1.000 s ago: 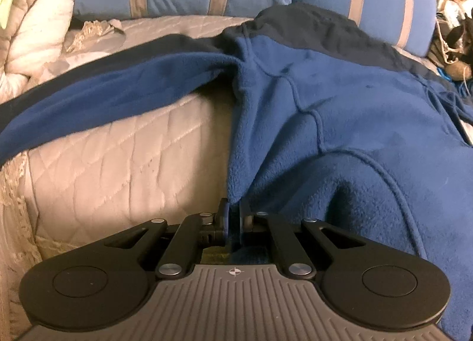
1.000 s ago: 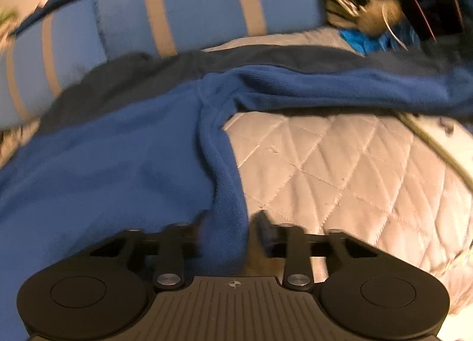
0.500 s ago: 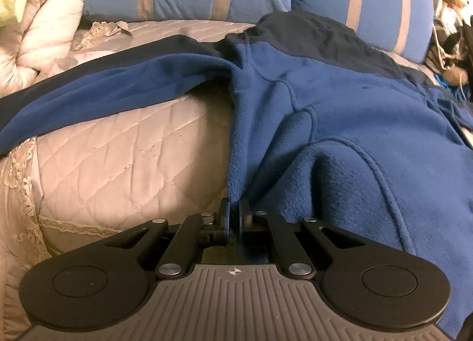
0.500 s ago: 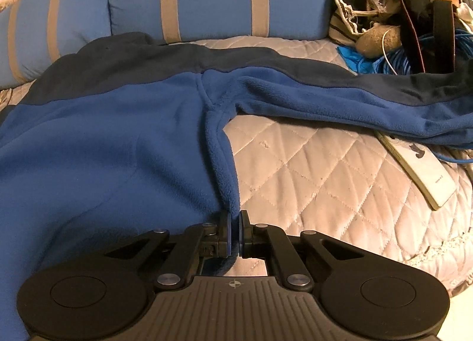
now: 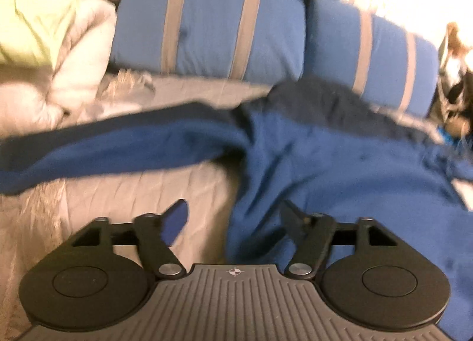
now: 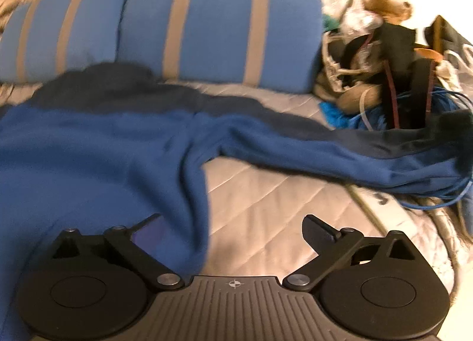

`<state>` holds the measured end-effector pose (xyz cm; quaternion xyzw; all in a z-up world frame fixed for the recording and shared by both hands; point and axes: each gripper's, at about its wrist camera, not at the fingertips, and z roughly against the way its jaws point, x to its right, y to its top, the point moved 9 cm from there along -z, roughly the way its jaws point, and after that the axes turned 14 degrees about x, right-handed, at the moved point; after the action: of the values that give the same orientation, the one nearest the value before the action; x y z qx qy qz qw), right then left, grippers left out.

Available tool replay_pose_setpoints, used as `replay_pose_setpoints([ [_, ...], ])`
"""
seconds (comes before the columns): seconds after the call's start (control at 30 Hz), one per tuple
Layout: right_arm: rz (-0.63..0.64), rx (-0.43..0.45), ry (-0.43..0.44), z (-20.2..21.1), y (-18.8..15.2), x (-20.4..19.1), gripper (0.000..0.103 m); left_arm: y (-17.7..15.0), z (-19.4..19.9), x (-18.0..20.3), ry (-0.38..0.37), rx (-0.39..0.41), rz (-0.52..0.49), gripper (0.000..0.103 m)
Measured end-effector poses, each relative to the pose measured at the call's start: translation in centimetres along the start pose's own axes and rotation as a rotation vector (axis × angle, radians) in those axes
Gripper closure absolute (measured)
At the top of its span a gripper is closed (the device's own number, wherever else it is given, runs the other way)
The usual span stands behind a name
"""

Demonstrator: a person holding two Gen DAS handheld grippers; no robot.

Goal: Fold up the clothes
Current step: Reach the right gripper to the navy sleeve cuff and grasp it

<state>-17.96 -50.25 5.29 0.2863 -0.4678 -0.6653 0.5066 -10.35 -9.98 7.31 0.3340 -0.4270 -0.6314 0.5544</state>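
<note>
A blue fleece top with a dark navy yoke lies spread on the quilted bed, sleeves out to both sides. My left gripper is open, jaws wide apart; the garment's left side edge hangs loose between them. In the right wrist view the same fleece fills the left half, its right sleeve stretched to the right. My right gripper is open, with the garment's right side edge lying loose between its jaws. Both views are blurred.
Two blue pillows with tan stripes lean at the bed's head. A pale bundled duvet lies far left. A heap of bags, cables and a plush toy crowds the right. The quilted bedspread shows between.
Both grippers were shut on the fleece's side edges; both have opened and let go. Both cameras have lifted and pulled back, showing more of the pillows.
</note>
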Motion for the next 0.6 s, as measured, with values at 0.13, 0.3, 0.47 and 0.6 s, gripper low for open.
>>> replay_pose_setpoints([
  [0.13,-0.061,0.024,-0.065,0.3,0.7,2.4,0.0,1.8,0.5,3.0,-0.054,0.045,-0.006,0.027],
  [0.3,-0.148,0.045,-0.135,0.7,0.9,4.7,0.0,1.0,-0.6,7.8,-0.146,0.042,-0.026,0.026],
  [0.47,-0.193,0.054,-0.183,1.5,0.3,6.4,0.0,-1.6,-2.9,11.4,-0.204,-0.006,-0.064,0.026],
  [0.6,-0.188,0.091,-0.234,2.0,0.2,9.1,0.0,-3.3,-3.9,13.0,-0.218,-0.029,-0.123,0.026],
])
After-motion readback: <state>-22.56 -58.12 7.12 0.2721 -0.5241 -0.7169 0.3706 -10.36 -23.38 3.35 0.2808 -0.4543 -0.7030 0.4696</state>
